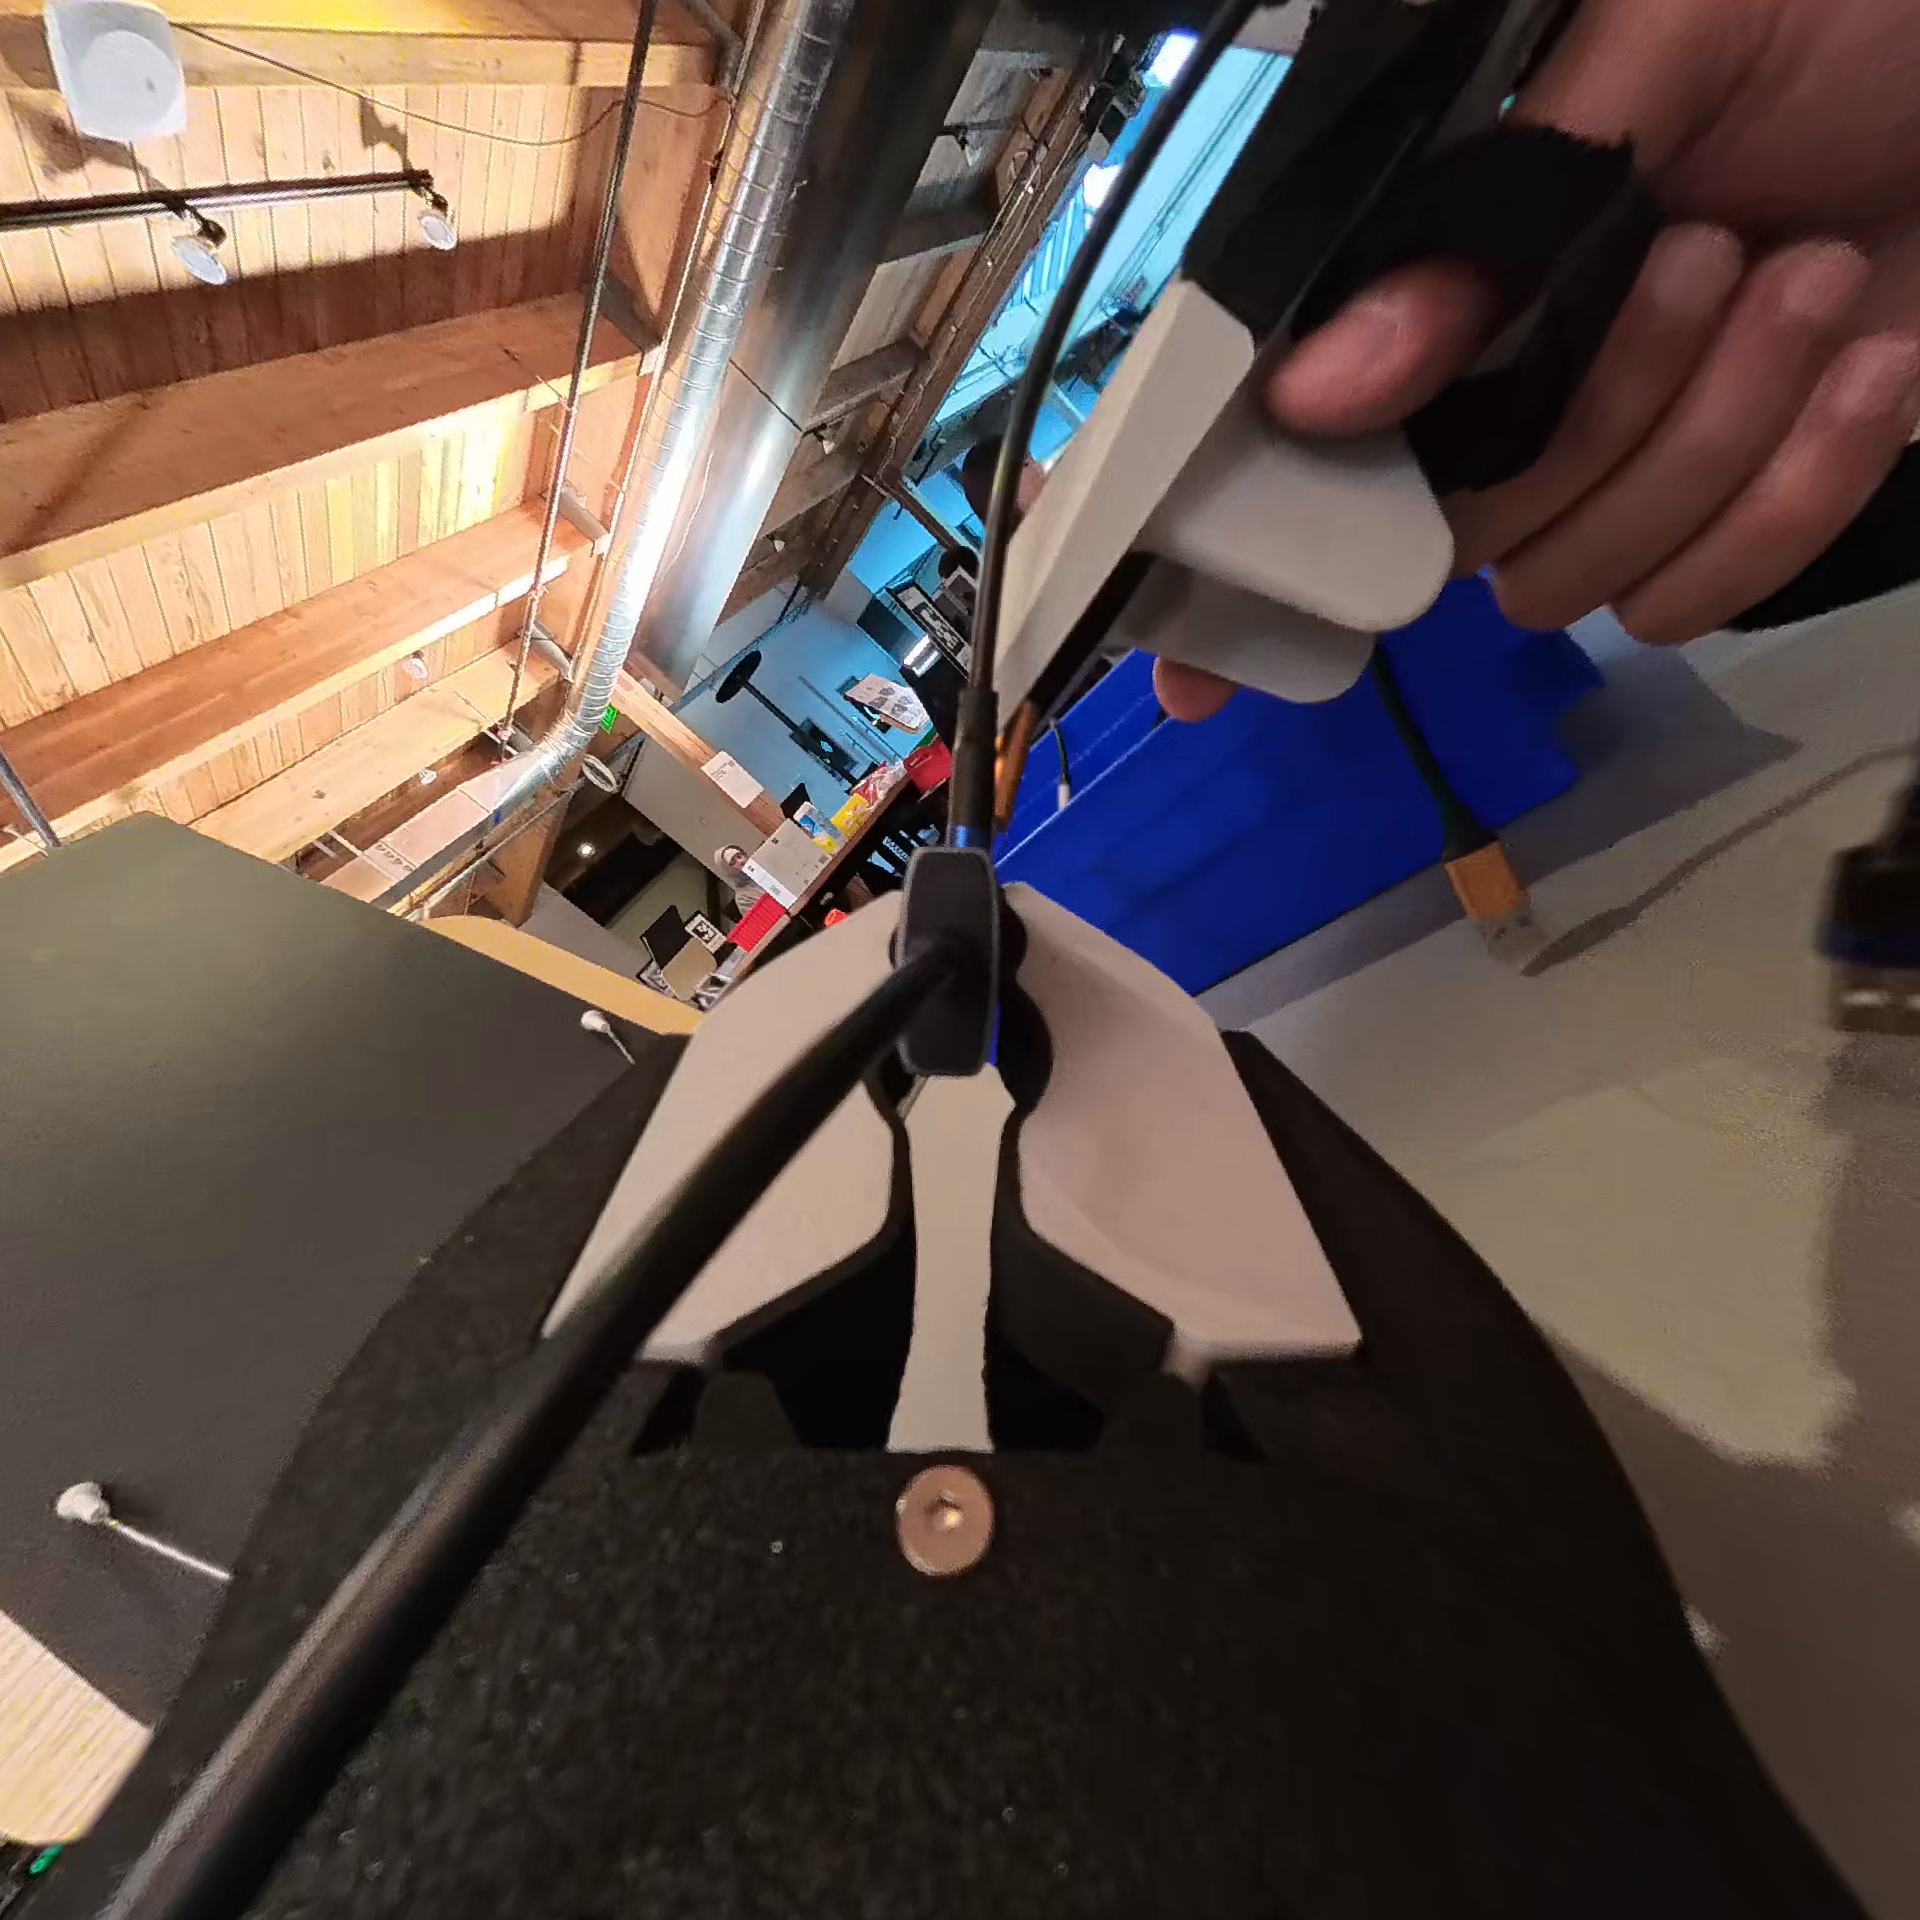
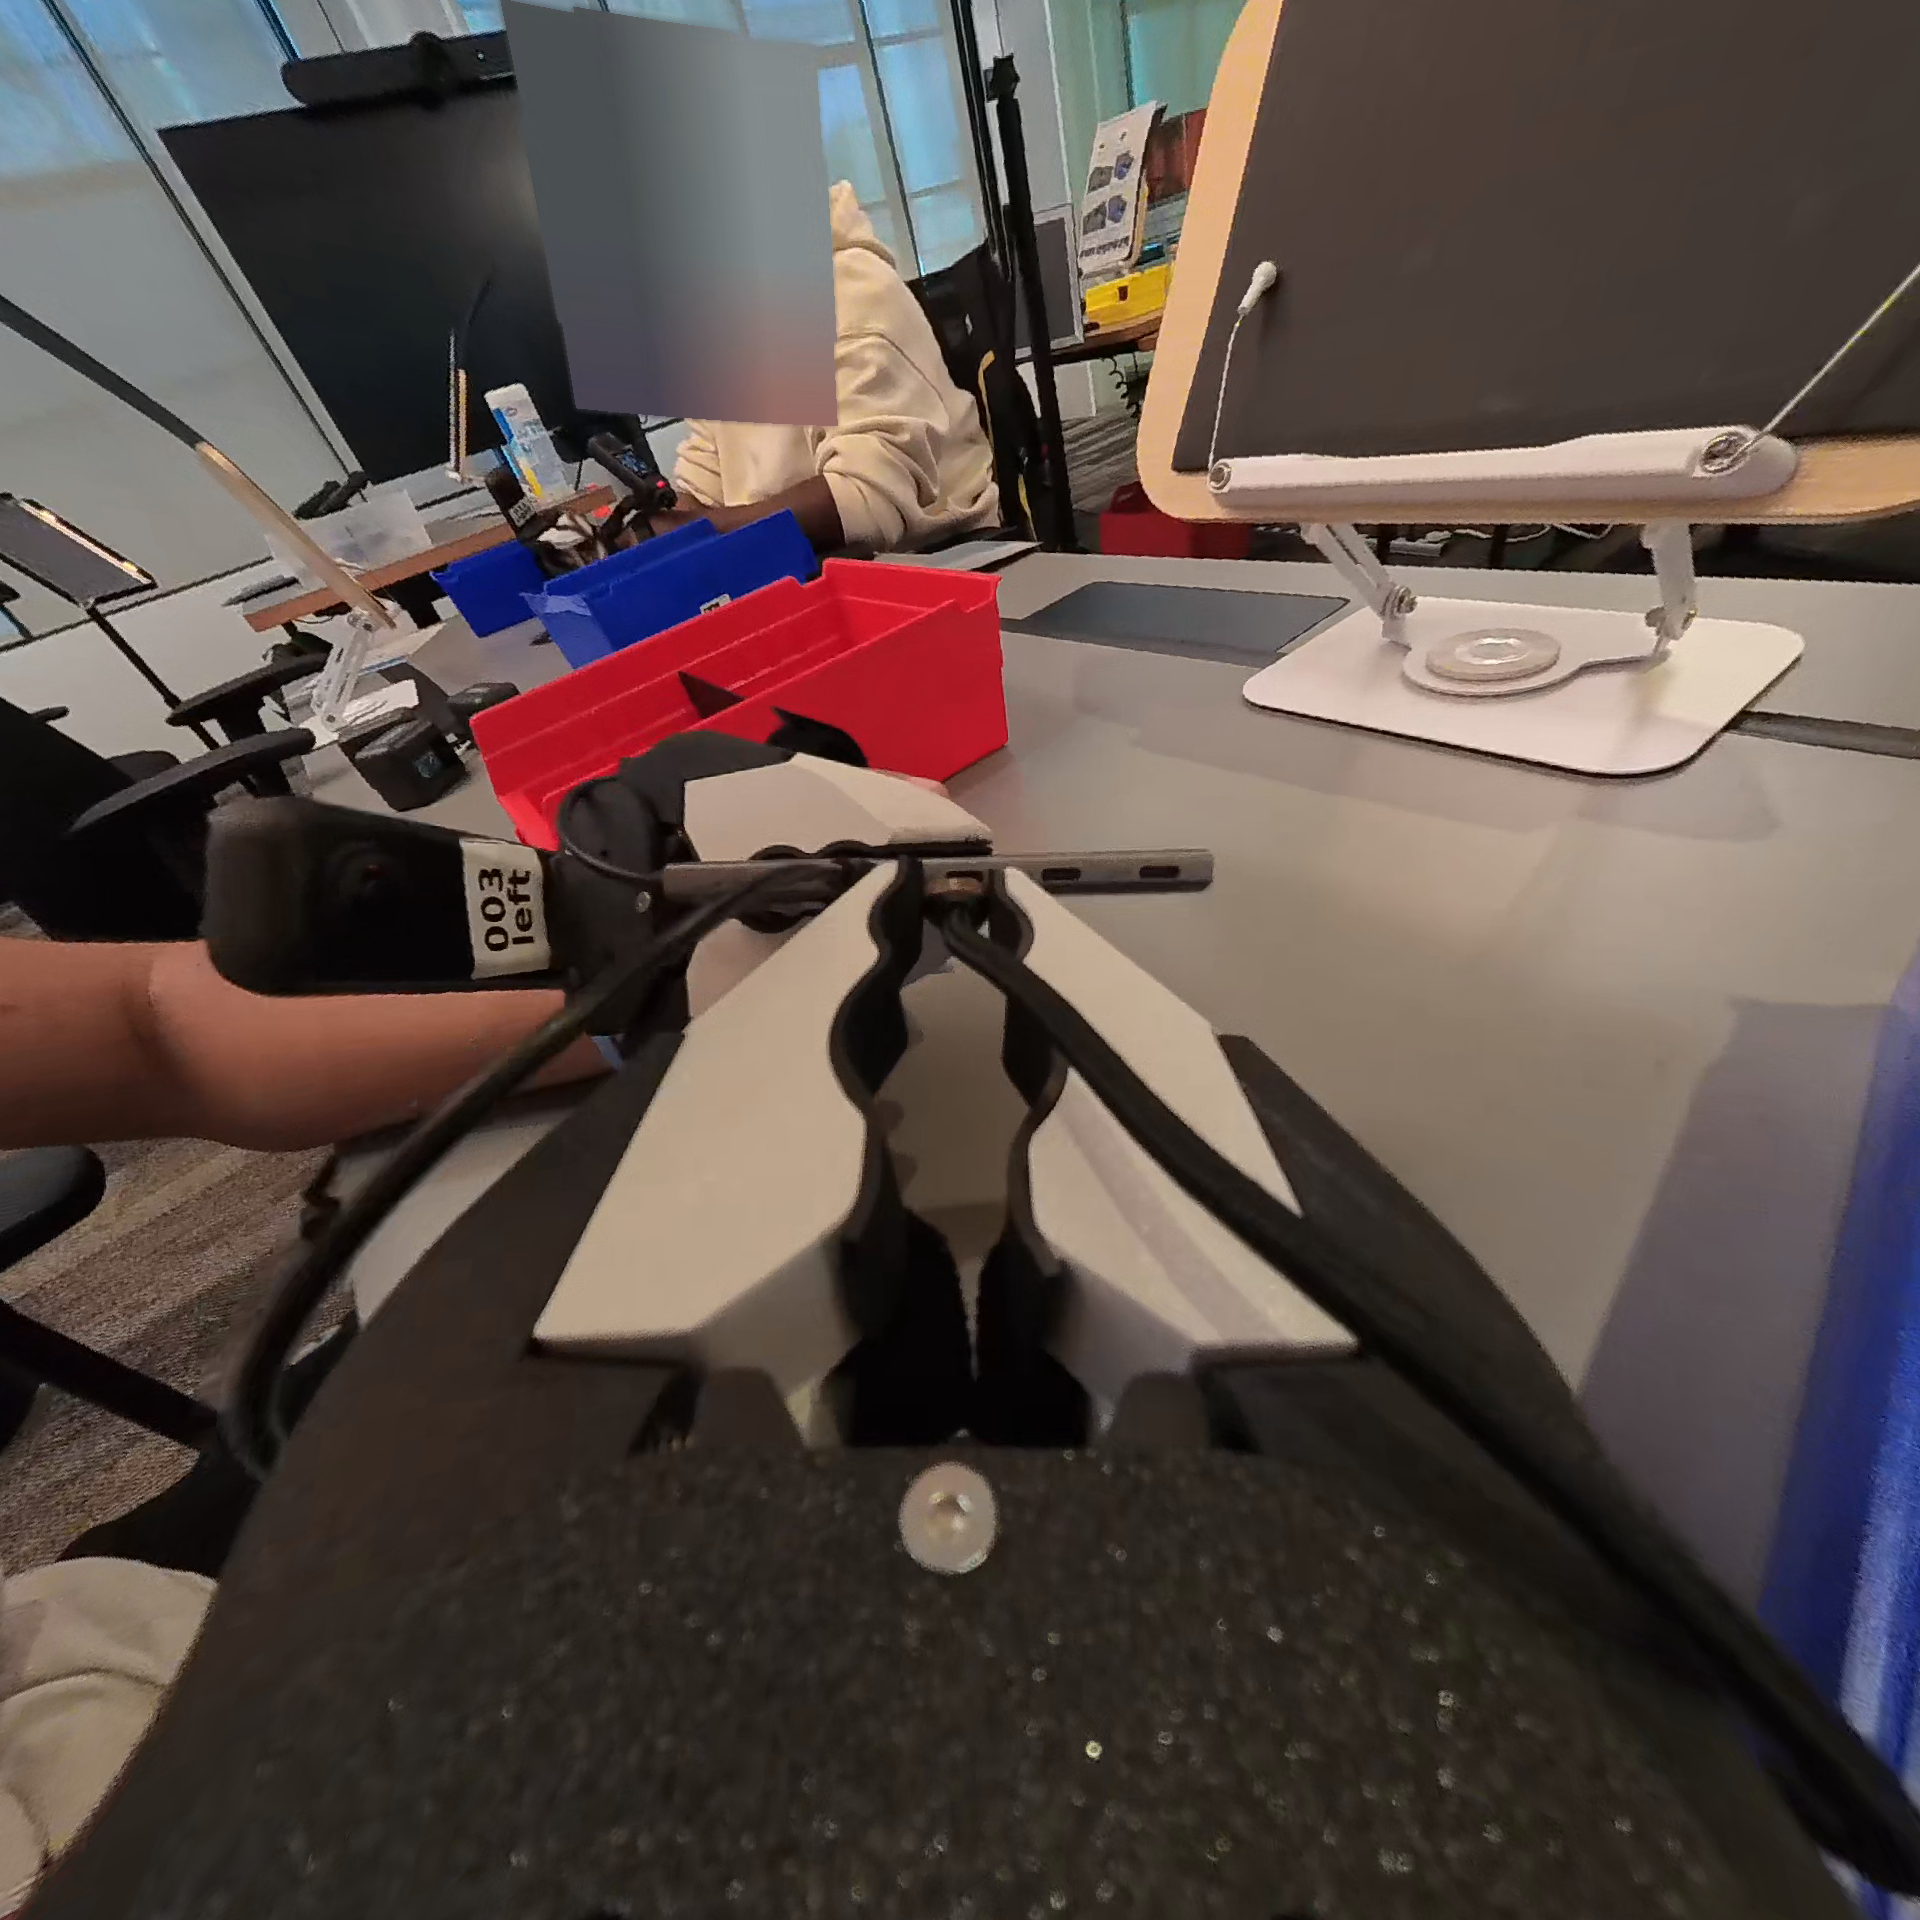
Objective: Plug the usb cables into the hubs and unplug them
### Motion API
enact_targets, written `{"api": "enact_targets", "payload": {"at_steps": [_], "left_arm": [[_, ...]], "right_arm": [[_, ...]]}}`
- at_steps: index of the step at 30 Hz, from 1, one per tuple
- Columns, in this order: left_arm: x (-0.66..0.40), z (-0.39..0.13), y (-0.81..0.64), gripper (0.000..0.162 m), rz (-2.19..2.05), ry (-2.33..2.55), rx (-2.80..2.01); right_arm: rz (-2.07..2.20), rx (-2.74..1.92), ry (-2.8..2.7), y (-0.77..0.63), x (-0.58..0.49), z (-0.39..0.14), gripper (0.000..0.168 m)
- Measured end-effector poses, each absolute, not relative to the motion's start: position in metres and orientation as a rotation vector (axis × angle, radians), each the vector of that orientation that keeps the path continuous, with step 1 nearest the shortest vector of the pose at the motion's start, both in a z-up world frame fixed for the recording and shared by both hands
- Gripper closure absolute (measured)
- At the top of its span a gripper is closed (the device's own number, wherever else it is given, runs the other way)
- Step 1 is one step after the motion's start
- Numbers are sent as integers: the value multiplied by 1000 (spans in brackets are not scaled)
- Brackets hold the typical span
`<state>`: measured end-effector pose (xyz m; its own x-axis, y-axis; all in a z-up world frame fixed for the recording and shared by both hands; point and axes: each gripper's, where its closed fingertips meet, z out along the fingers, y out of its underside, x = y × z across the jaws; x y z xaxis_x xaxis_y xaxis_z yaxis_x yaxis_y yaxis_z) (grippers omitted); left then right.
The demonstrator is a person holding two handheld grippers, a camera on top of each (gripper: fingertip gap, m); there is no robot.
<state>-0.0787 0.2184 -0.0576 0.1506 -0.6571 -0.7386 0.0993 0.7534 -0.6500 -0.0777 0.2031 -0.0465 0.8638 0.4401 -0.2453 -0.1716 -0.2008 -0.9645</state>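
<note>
1. The left gripper point(image 1: 951, 977) clamps a slim grey hub point(image 1: 948, 961), seen end-on between its closed white fingers point(image 1: 769, 1174); a black cable point(image 1: 623, 1320) runs back from the hub across the gripper body.
2. The right gripper point(image 2: 951, 883) has its jaws narrowed on a plug point(image 2: 961, 885) at the hub's point(image 2: 1101, 871) near edge, with the plug's black cable point(image 2: 1195, 1143) trailing back over the right finger.
3. In the right wrist view, the left gripper point(image 2: 842, 821) pinches the hub from the left, held above a grey table point(image 2: 1455, 987); a hand point(image 2: 260, 1039) grips its black handle.
4. A red bin point(image 2: 790, 675) sits on the table just behind the grippers, blue bins point(image 2: 665, 582) beyond it.
5. A white stand point(image 2: 1517, 675) carrying a tilted dark board stands at the table's far right.
6. In the left wrist view, an orange-tipped cable end point(image 1: 1486, 883) lies loose on the table near a blue bin point(image 1: 1299, 790).
</note>
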Motion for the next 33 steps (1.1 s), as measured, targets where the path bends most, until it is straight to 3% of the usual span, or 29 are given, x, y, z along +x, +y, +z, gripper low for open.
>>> {"api": "enact_targets", "payload": {"at_steps": [33], "left_arm": [[-80, -59, 211, 150, -514, 1347, -449]], "right_arm": [[554, -1767, -270, 206, -83, -54, 158]]}}
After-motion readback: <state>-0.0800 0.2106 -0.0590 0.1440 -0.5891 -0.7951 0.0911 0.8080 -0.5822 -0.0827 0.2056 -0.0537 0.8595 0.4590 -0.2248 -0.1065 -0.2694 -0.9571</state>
